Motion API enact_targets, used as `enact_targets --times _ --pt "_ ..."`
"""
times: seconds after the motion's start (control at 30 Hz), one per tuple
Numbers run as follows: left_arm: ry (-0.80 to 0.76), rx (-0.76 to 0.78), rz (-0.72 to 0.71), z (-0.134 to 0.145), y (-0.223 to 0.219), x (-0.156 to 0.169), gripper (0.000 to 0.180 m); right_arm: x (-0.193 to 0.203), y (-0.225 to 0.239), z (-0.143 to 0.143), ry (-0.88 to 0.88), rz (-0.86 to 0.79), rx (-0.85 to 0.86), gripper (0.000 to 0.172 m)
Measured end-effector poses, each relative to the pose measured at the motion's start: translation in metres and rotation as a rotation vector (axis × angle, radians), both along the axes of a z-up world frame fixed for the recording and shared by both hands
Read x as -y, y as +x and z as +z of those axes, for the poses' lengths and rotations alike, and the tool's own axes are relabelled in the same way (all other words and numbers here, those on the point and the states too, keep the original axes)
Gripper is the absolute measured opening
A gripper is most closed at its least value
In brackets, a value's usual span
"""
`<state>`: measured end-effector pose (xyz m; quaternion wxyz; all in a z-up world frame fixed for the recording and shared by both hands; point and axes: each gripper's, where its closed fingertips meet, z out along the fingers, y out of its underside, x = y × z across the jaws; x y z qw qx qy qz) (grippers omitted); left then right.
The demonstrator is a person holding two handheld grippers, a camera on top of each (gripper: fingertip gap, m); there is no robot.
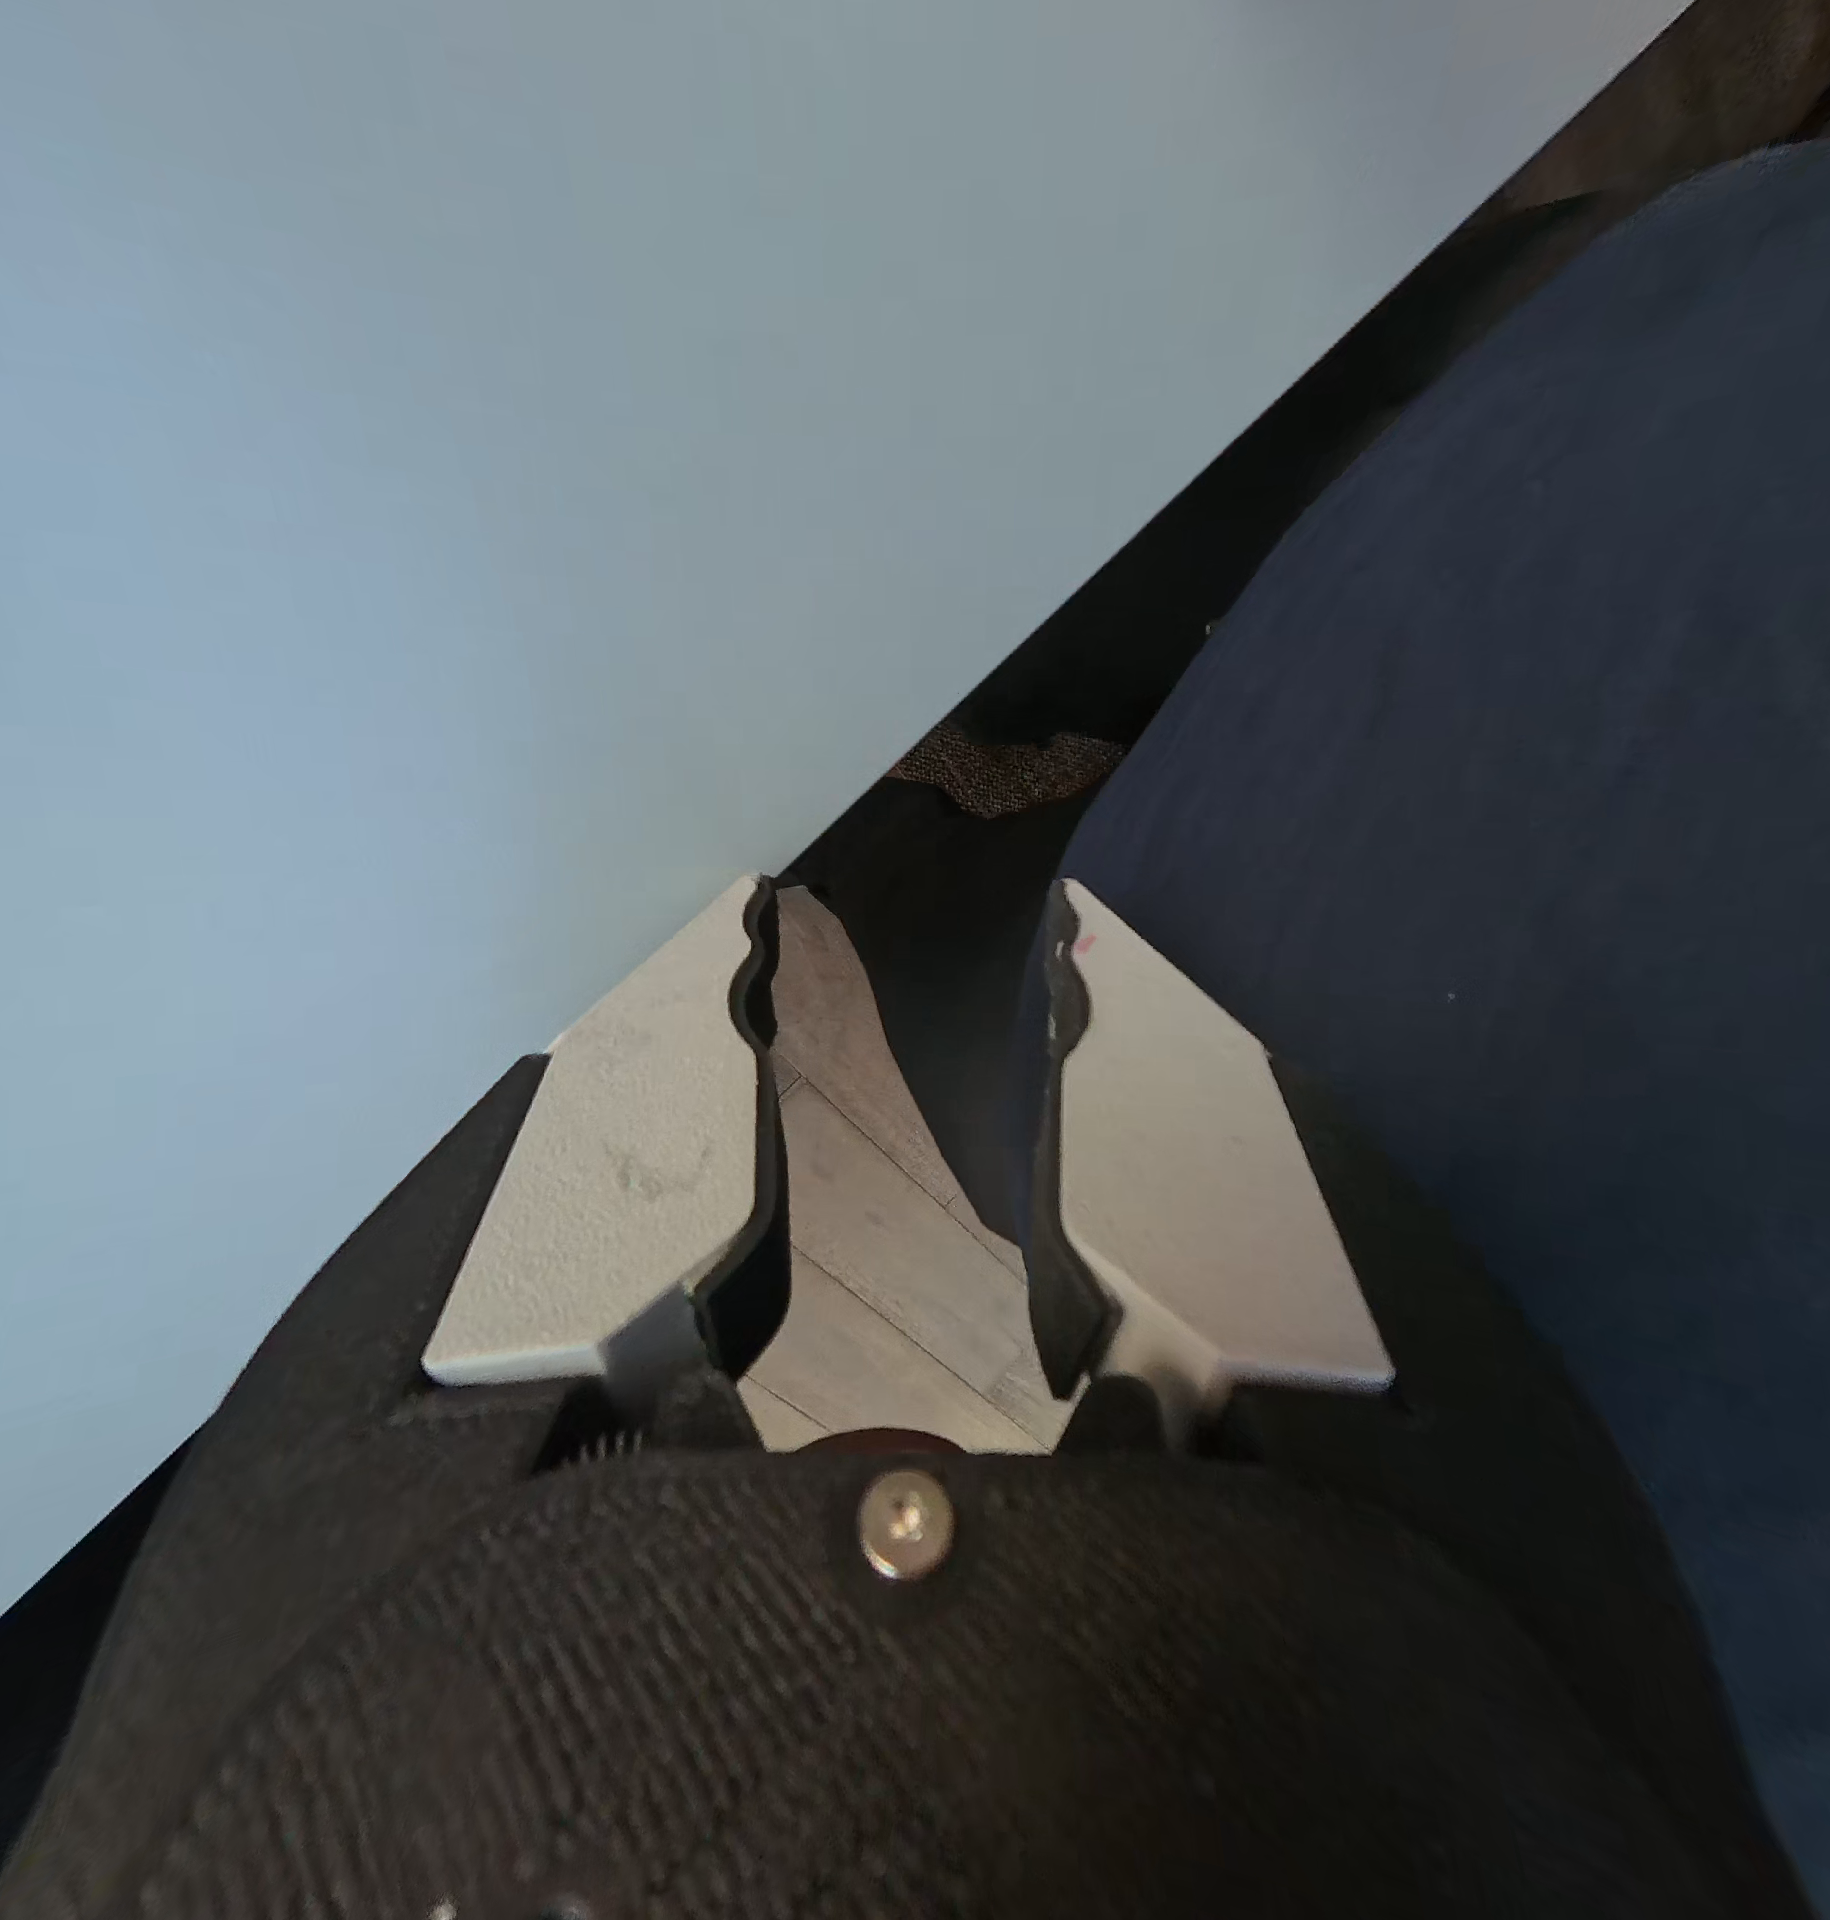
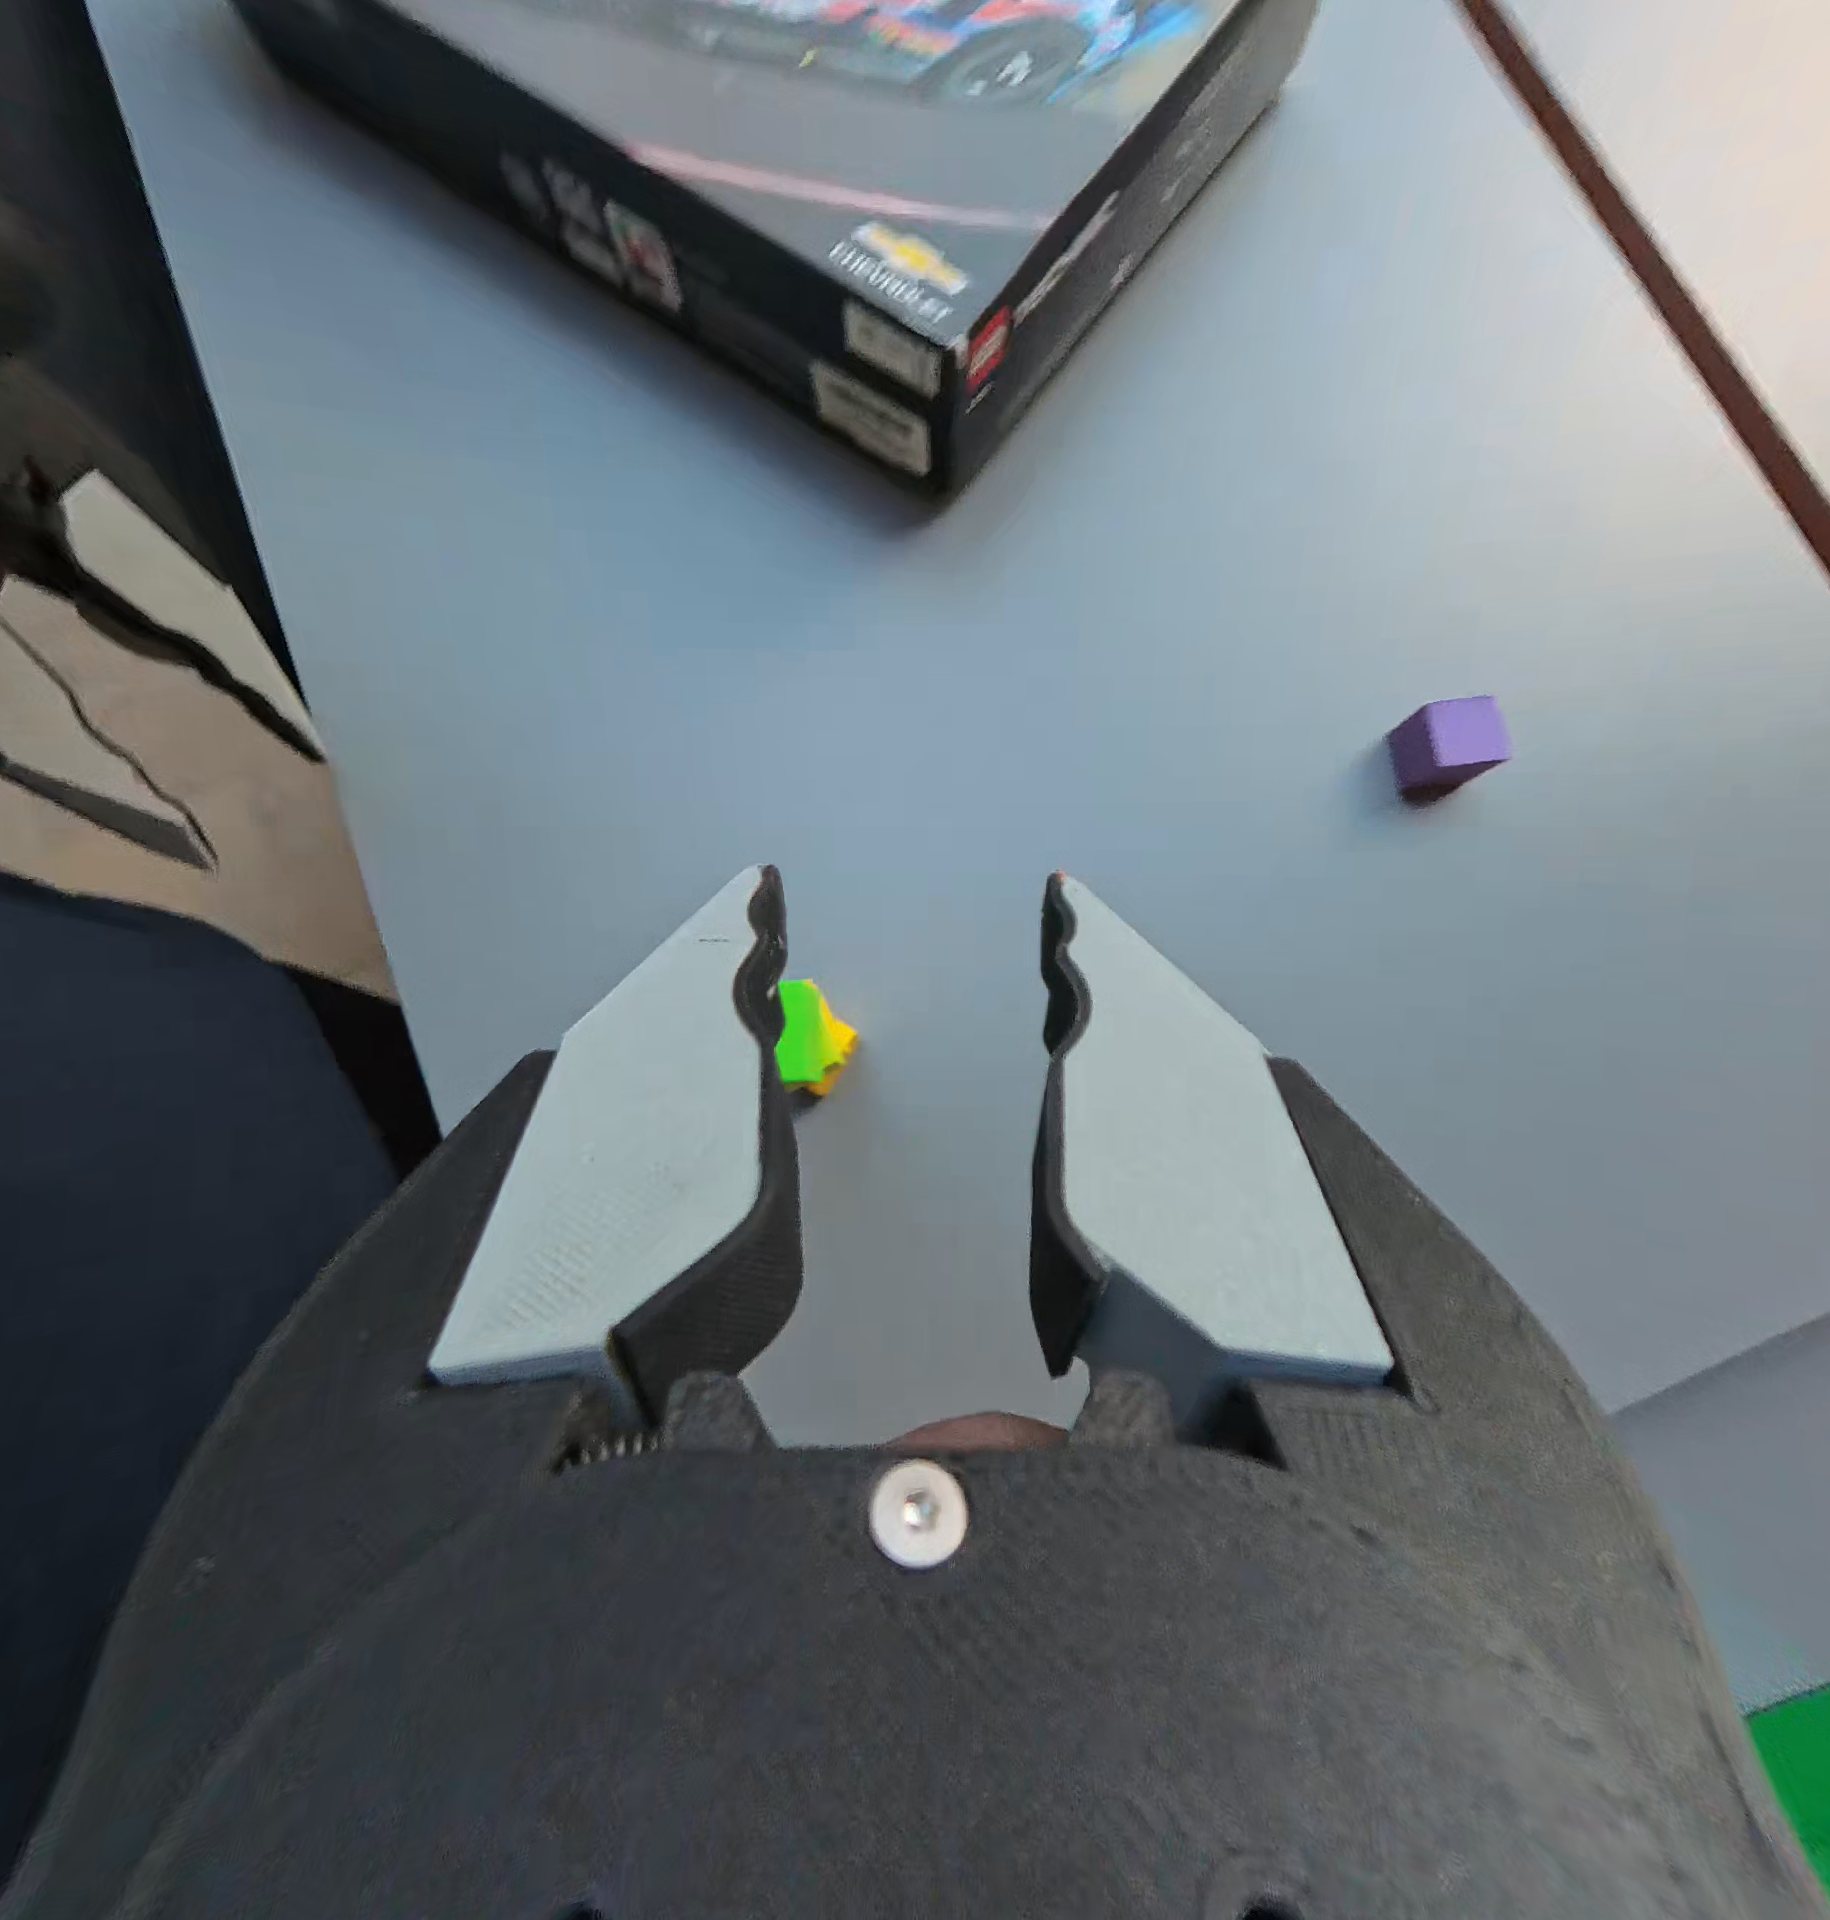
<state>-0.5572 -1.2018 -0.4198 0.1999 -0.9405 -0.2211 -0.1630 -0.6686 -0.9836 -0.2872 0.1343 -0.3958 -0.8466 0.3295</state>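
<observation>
My right gripper (image 2: pixel 911 883) is open above a grey table (image 2: pixel 682 675). A small green and yellow piece (image 2: pixel 812 1039) lies on the table close by the inner side of my left finger (image 2: pixel 672 1091). The right finger stands well apart from it, so nothing is gripped. A purple cube (image 2: pixel 1448 746) lies on the table to the right. My left gripper (image 1: pixel 911 894) is open and empty. It hangs past the table's edge (image 1: pixel 371 520), over the floor (image 1: pixel 869 1195) and next to a person's leg in dark blue cloth (image 1: pixel 1513 831). It also shows blurred at the left edge of the right wrist view (image 2: pixel 111 675).
A large black cardboard box (image 2: pixel 786 156) with a car picture lies at the far side of the table. A dark strip (image 2: pixel 1721 343) runs along the table's right side. A green thing (image 2: pixel 1815 1808) shows at the bottom right corner. Dark blue cloth (image 2: pixel 111 1195) is at the left. Spacing between my two grippers at the tips: around 30 centimeters. The purple cube (image 2: pixel 1448 746) lies some 20 centimeters from my right tips, 40 centimeters from my left tips.
</observation>
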Motion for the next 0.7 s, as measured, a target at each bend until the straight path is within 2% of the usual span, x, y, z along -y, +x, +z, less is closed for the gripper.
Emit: enact_targets --times 0.1,0.2,0.3,0.47,0.7 --pt "-0.019 -0.015 0.02 0.003 -0.003 0.001 0.049 -0.033 -0.029 0.014 -0.042 -0.113 -0.042 0.05" --pt "-0.041 -0.022 0.068 0.008 -0.004 0.002 0.049 -0.07 -0.057 0.002 0.048 -0.149 -0.032 0.057" --pt "-0.066 -0.017 0.136 0.014 0.004 0.005 0.05 -0.095 -0.089 -0.013 0.113 -0.125 -0.031 0.056" --pt "-0.18 0.012 0.248 0.015 0.035 0.019 0.05 -0.108 -0.14 -0.051 0.105 -0.066 0.038 0.057" --pt "-0.29 0.053 0.431 0.024 0.086 0.019 0.05 -0.103 -0.186 -0.114 0.131 0.043 0.139 0.056"
